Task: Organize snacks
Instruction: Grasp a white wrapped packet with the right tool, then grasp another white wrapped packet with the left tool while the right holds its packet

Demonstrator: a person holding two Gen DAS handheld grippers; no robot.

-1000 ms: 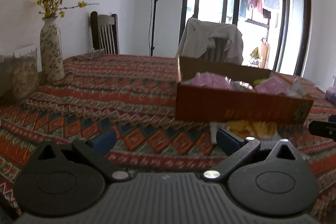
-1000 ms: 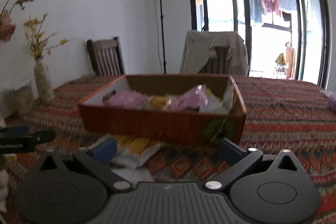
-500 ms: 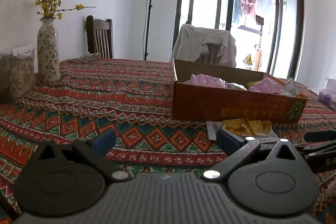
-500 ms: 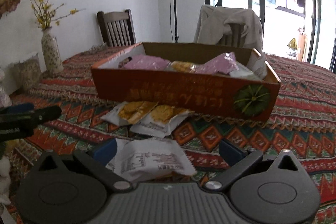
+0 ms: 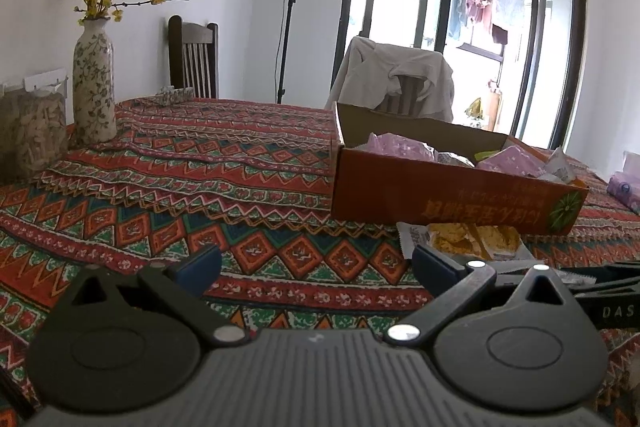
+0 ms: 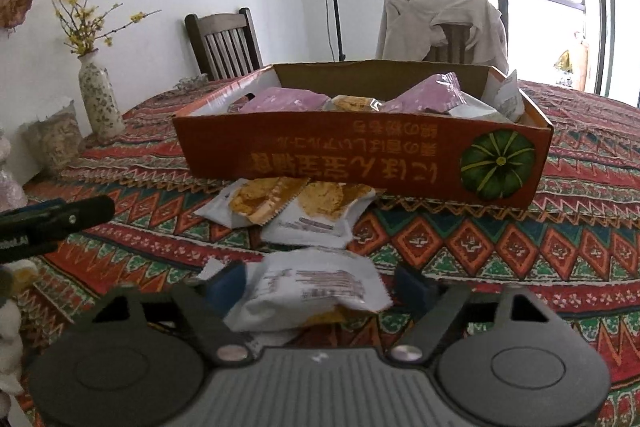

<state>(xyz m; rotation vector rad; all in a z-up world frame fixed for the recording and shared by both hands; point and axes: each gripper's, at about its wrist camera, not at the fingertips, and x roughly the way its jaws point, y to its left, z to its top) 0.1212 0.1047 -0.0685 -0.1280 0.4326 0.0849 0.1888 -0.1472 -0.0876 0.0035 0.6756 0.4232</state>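
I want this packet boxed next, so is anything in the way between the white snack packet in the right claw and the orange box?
Two loose cracker packets lie on the cloth between the white snack packet and the orange box, against its near wall; that wall also has to be cleared.

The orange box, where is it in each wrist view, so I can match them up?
Left wrist: orange box sits right of centre, on the tablecloth.
Right wrist: orange box fills the centre.
Shared landmark: the vase of yellow flowers, at the left in both.
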